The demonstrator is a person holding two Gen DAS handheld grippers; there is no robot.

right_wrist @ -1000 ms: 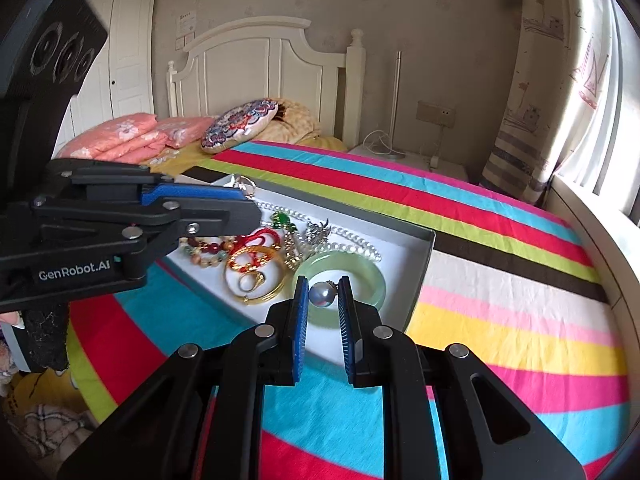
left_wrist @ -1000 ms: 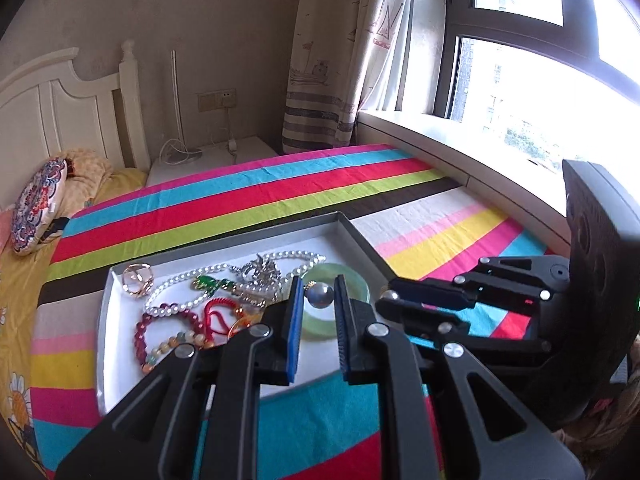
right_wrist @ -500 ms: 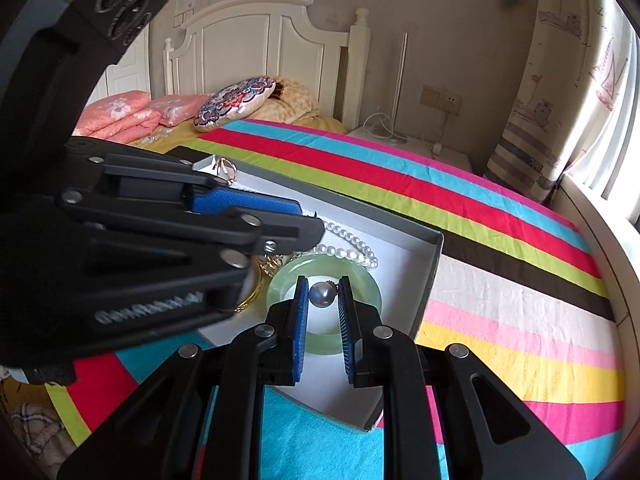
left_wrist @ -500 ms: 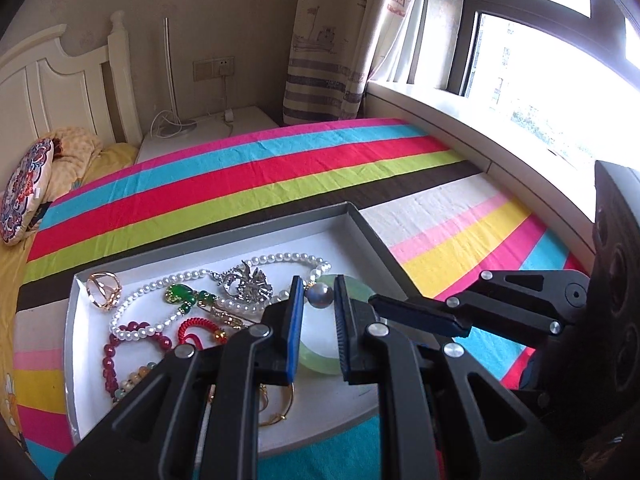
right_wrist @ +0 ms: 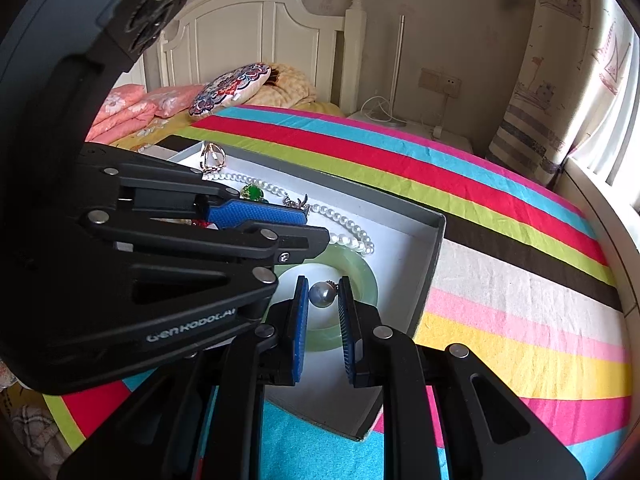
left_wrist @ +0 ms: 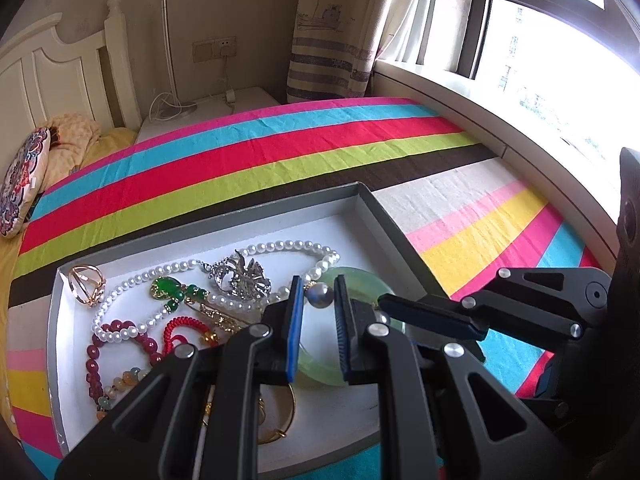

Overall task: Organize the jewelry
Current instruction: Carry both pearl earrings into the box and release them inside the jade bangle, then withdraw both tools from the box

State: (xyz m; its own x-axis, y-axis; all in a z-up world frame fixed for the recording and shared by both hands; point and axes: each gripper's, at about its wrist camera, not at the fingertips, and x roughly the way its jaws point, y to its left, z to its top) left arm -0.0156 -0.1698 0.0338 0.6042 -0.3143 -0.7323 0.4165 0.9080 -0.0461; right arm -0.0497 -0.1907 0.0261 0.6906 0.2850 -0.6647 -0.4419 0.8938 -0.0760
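Tray (left_wrist: pixel 362 196): grey shallow box with white floor, lying on the striped bed (left_wrist: pixel 256 148).
Left claw (left_wrist: pixel 318 294): pinching a grey-blue pearl bead (left_wrist: pixel 319 295), over the tray.
Right claw (right_wrist: pixel 323 295): pinching a similar grey bead (right_wrist: pixel 321 294) with a small metal piece, above the jade bangle (right_wrist: pixel 366 276).
Jade bangle: pale green, thick ring, in the tray's corner near the window.
Pearl necklace (left_wrist: pixel 280 246): white, looped beside the bangle.
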